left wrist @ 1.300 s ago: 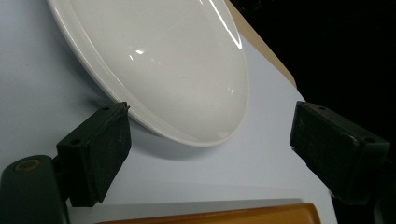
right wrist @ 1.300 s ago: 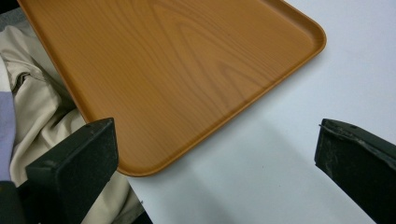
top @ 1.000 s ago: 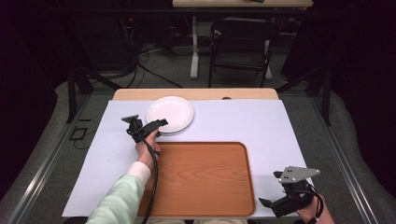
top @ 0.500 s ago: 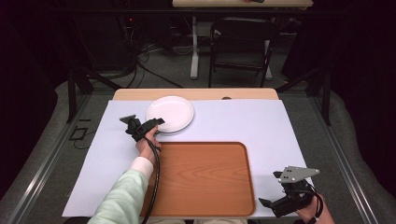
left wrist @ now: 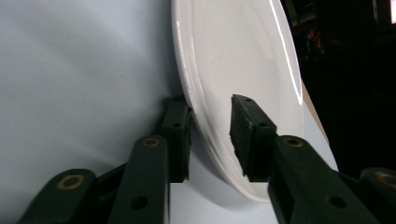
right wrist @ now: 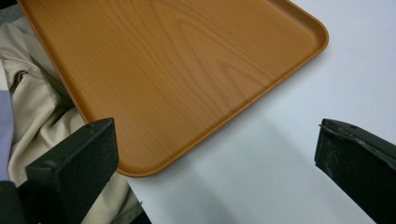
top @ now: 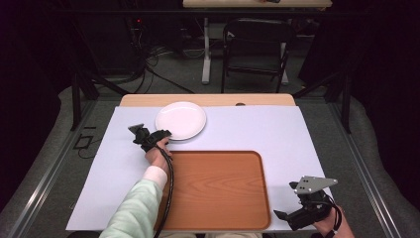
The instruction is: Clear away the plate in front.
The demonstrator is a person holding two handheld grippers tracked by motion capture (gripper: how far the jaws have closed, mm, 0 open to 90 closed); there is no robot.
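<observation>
Your left tongs (top: pixel 157 135) have just been closing with the near-left rim of the white plate (top: pixel 181 120) between the jaws, one jaw under it, the other over it; whether the pads press yet, you cannot tell. The plate sits near the bench's (top: pixel 297 134) far edge, left of centre, just beyond the wooden tray (top: pixel 218 191). Your right tongs (top: pixel 292 215) rest at the near right corner, jaws wide, nothing between them.
</observation>
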